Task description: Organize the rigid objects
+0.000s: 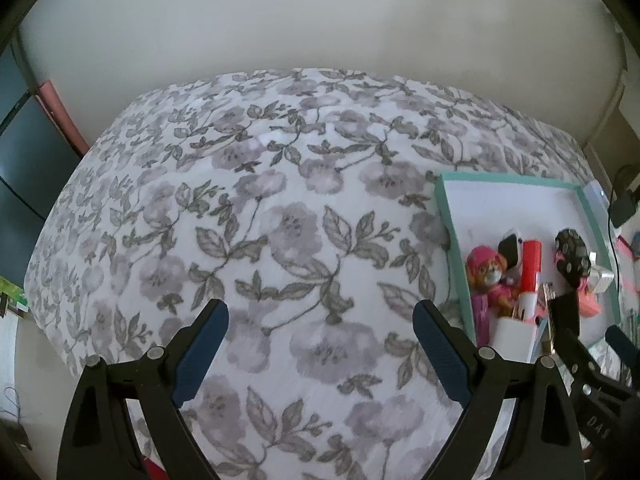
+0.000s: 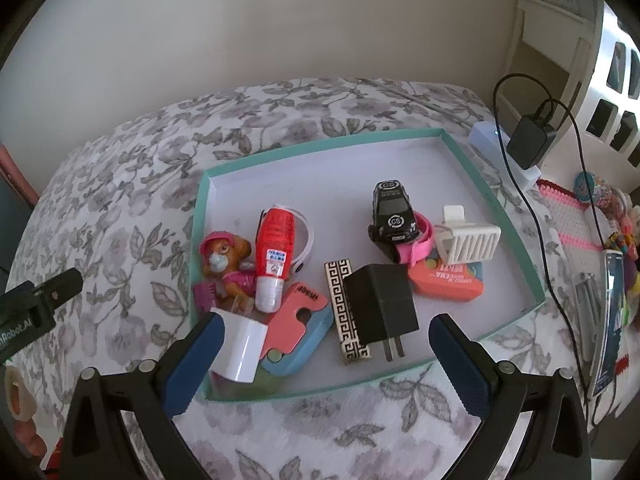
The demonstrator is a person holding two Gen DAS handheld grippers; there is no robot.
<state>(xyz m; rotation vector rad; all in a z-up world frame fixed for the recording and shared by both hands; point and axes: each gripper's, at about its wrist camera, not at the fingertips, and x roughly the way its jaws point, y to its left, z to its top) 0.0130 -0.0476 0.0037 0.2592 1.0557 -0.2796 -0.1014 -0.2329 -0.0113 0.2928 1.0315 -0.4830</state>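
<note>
A teal-rimmed shallow box (image 2: 320, 145) lies on the floral bedspread (image 2: 120, 208) and holds several small objects: a pink dog figure (image 2: 226, 260), a red bottle (image 2: 274, 248), a black toy car (image 2: 392, 212), a black charger plug (image 2: 380, 308), a white ribbed clip (image 2: 468, 240), a white cube (image 2: 240, 344) and an orange case (image 2: 448, 280). My right gripper (image 2: 324, 360) is open and empty over the box's near edge. My left gripper (image 1: 320, 352) is open and empty over bare bedspread, left of the box (image 1: 448, 216).
A black adapter with cable (image 2: 528, 140) sits on a white block at the bed's right edge. Toys and a phone-like slab (image 2: 608, 320) crowd the far right. A wall stands behind the bed. A dark screen (image 1: 24, 152) is at left.
</note>
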